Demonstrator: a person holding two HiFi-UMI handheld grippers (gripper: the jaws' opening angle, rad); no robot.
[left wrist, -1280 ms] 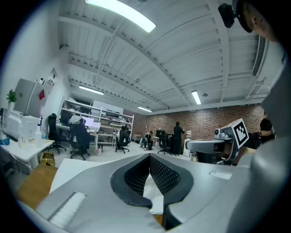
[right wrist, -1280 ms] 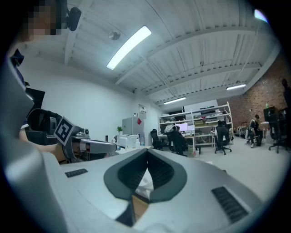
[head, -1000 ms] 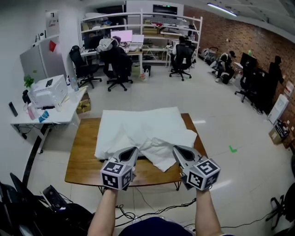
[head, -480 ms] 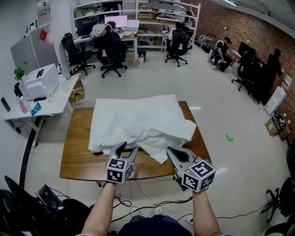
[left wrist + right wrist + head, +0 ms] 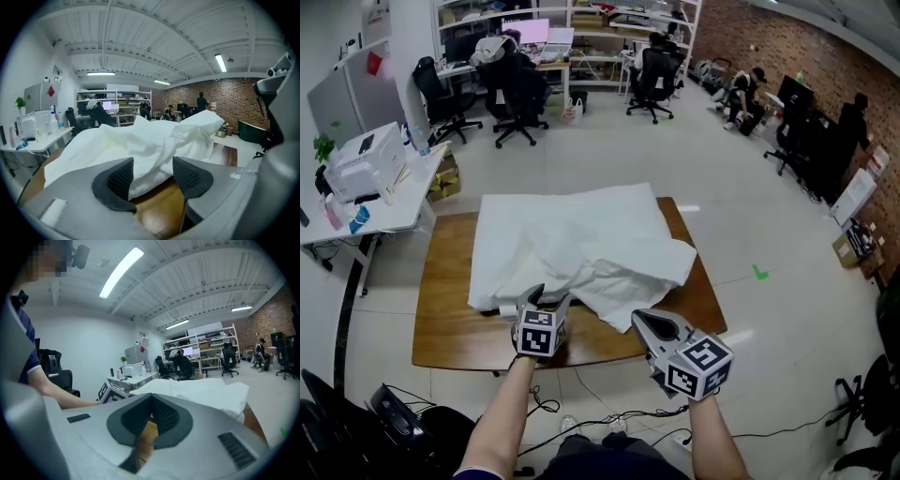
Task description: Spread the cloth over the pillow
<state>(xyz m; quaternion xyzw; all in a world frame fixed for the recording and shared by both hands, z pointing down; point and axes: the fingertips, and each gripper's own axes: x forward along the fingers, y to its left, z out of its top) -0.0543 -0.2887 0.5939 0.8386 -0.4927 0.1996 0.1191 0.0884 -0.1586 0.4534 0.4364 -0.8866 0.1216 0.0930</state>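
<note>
A crumpled white cloth [image 5: 581, 239] covers the far part of the wooden table [image 5: 450, 328], bunched toward the near right. The pillow lies under it and is mostly hidden. My left gripper [image 5: 549, 296] is at the cloth's near edge with its jaws opening. In the left gripper view the cloth [image 5: 140, 145] lies loose at the mouth of the left gripper [image 5: 152, 166], and neither pad presses on it. My right gripper [image 5: 637, 319] hangs over the table's near right edge, short of the cloth. It is shut with nothing between the fingers, as the right gripper view [image 5: 151, 404] shows.
A white desk with a printer [image 5: 366, 169] stands at the left. Office chairs [image 5: 516, 94] and shelving fill the back, and people sit along the brick wall at the right. Cables [image 5: 609, 412] trail on the floor under the table's front edge.
The left gripper's jaws have gone from shut to wide apart, and it has moved forward to the cloth's near edge. The right gripper stayed shut and dropped back a little toward me.
</note>
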